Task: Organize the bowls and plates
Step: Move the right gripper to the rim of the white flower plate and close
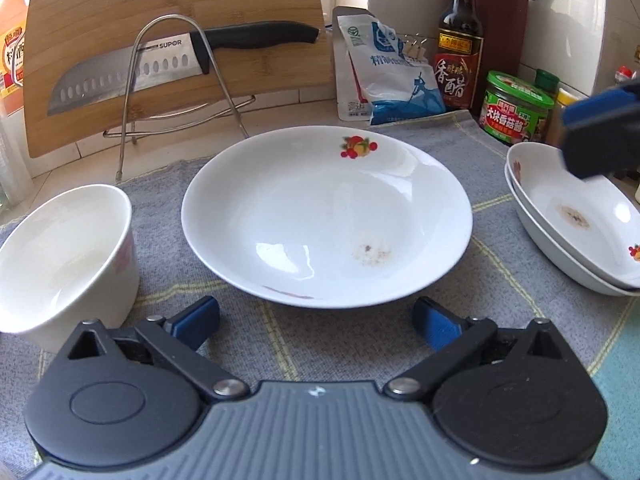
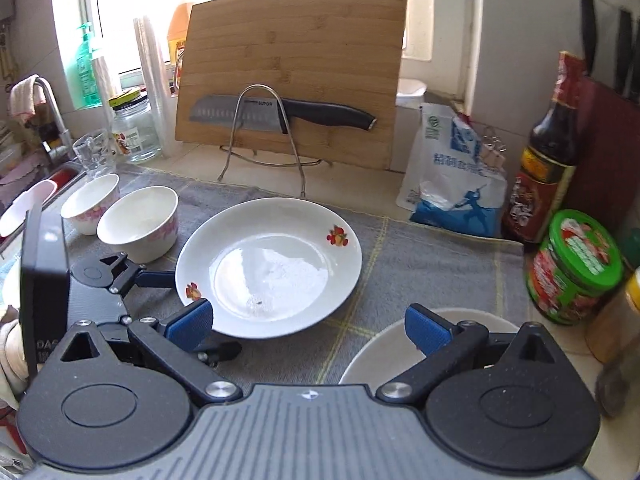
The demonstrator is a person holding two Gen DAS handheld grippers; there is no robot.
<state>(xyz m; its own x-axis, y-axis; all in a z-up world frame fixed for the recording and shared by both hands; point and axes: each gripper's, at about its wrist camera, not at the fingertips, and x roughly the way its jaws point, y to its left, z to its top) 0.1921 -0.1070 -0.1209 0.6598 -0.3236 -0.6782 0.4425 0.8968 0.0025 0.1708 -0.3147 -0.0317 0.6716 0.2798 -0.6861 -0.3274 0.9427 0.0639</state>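
A white plate with a fruit print [image 1: 326, 216] lies on the grey cloth [image 1: 500, 248], just ahead of my open, empty left gripper [image 1: 316, 322]. A white bowl [image 1: 60, 256] stands at its left. Two stacked white plates [image 1: 576, 232] sit at the right, with my right gripper's blue finger above their far rim. In the right wrist view my right gripper [image 2: 308, 326] is open and empty, above the stack [image 2: 380, 352]. The single plate [image 2: 268, 268] lies ahead-left, the left gripper [image 2: 132, 276] at its left edge. Two bowls [image 2: 138, 222] [image 2: 90, 202] stand beyond.
A bamboo cutting board [image 2: 292, 68] with a knife [image 2: 280, 114] on a wire rack stands at the back. A salt bag [image 2: 452, 176], vinegar bottle [image 2: 540, 176] and green-lidded jar [image 2: 572, 268] line the right side. A glass jar [image 2: 134, 128], a glass and the sink are at the left.
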